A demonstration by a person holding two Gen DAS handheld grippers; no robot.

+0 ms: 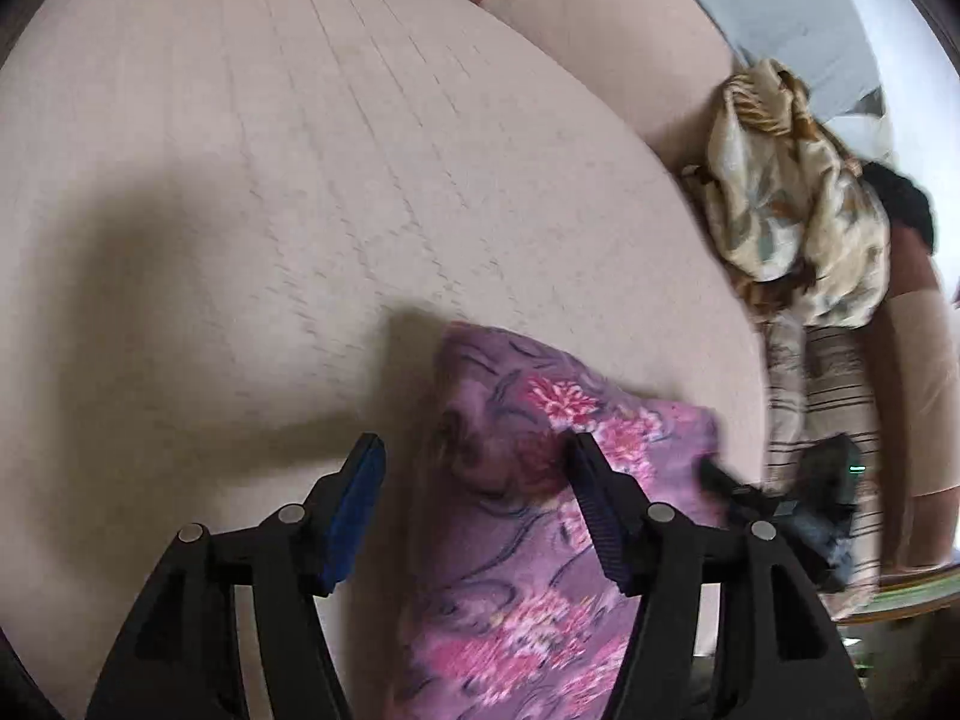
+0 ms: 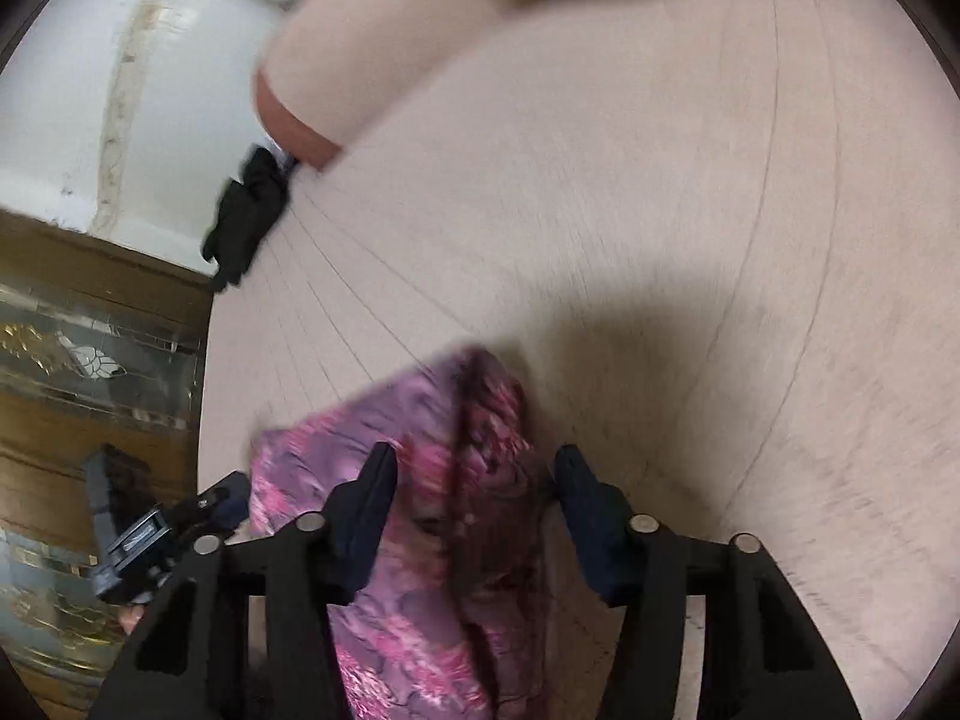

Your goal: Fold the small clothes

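Observation:
A purple cloth with pink flowers (image 1: 528,510) lies folded on the pale pink table (image 1: 270,180). My left gripper (image 1: 474,468) is open just above it, its left finger over bare table and its right finger over the cloth. In the right wrist view the same cloth (image 2: 438,510) lies between and below my open right gripper (image 2: 474,474). The right gripper also shows in the left wrist view (image 1: 780,504), at the cloth's right edge. The left gripper shows in the right wrist view (image 2: 156,528), at the cloth's left edge. Neither holds the cloth.
A crumpled cream floral garment (image 1: 792,192) and a striped cloth (image 1: 822,396) lie at the table's right edge. A black object (image 2: 246,216) sits at the table's far left edge. A wooden cabinet with glass (image 2: 90,360) stands beyond the table.

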